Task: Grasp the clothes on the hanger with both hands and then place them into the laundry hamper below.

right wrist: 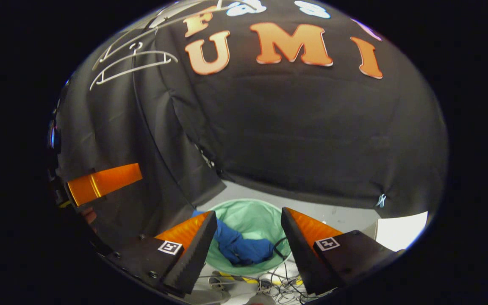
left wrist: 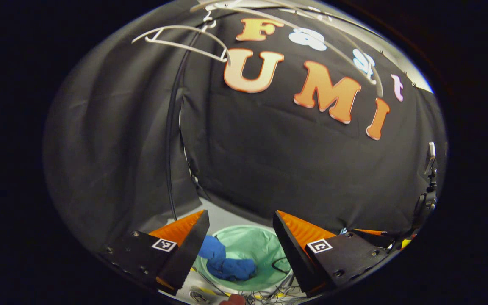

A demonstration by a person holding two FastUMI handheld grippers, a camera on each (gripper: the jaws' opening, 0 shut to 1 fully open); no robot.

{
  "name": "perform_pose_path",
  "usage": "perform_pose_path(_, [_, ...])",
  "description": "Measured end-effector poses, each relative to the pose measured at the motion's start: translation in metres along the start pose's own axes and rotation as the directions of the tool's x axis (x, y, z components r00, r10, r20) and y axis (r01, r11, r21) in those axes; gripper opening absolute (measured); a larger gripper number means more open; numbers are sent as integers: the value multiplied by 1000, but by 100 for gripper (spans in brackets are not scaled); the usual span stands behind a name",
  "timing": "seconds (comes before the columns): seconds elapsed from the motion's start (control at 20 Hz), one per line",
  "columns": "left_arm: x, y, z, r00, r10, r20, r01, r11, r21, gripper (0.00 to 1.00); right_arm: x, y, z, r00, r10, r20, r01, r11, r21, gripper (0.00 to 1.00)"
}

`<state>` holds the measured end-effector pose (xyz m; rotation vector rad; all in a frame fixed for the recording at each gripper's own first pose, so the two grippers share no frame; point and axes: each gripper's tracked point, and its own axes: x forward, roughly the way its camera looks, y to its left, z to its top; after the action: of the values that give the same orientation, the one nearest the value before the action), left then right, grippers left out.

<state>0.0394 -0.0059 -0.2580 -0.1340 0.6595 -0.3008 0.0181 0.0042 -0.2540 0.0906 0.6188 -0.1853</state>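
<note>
Clothes lie inside the hamper; both hand-held grippers gape apart above.

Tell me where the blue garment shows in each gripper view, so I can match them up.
Left gripper view: the blue garment lies low and centre-left, inside the green hamper, beside this gripper's left finger.
Right gripper view: it lies low and centre, in the hamper's near-left part, between the open fingers.
Shared landmark: the empty white hanger, upper left in both views.
</note>
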Motion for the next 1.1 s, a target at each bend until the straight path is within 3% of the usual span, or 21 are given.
perform_pose_path(0.3, [-36, 14, 113, 964, 48, 262, -53, 999, 9, 95, -67, -12, 100, 970, -17, 243, 13, 1000, 19, 98])
perform_pose_path(0.4, [-55, 20, 144, 940, 73, 334, -78, 997, 0, 98, -90, -15, 128, 949, -16, 315, 5, 999, 35, 98])
perform_pose_path(0.5, [-73, 20, 170, 917, 74, 391, -83, 997, 6, 92, -115, -14, 157, 919, -18, 393, 8, 1000, 26, 98])
perform_pose_path(0.6, [-94, 22, 197, 893, 79, 443, -96, 995, 14, 92, -135, -13, 179, 886, -18, 463, 19, 1000, 2, 98])
perform_pose_path(0.65, [-103, 20, 204, 883, 77, 463, -94, 995, 13, 92, -145, -11, 187, 875, -14, 484, 20, 1000, -8, 98])
perform_pose_path(0.7, [-110, 19, 207, 874, 74, 479, -89, 996, 9, 92, -153, -11, 190, 867, -9, 499, 22, 1000, -20, 89])
perform_pose_path(0.75, [-117, 17, 213, 868, 72, 491, -84, 996, 1, 92, -158, -10, 194, 858, -6, 513, 28, 999, -36, 89])
perform_pose_path(0.8, [-125, 16, 220, 862, 71, 503, -79, 997, -6, 92, -165, -9, 197, 849, 1, 528, 31, 998, -51, 98])
perform_pose_path(0.85, [-130, 15, 224, 856, 68, 512, -73, 997, -10, 92, -172, -6, 200, 839, 9, 544, 29, 998, -61, 98])
perform_pose_path(0.9, [-135, 16, 226, 851, 68, 521, -73, 997, -9, 92, -177, -3, 203, 829, 18, 559, 24, 998, -67, 92])
perform_pose_path(1.05, [-146, 18, 236, 835, 82, 545, -91, 996, -11, 92, -191, 1, 210, 804, 35, 594, 12, 997, -76, 98])
perform_pose_path(1.1, [-148, 19, 238, 831, 85, 550, -94, 996, -13, 92, -193, -1, 211, 798, 36, 602, 12, 997, -76, 89])
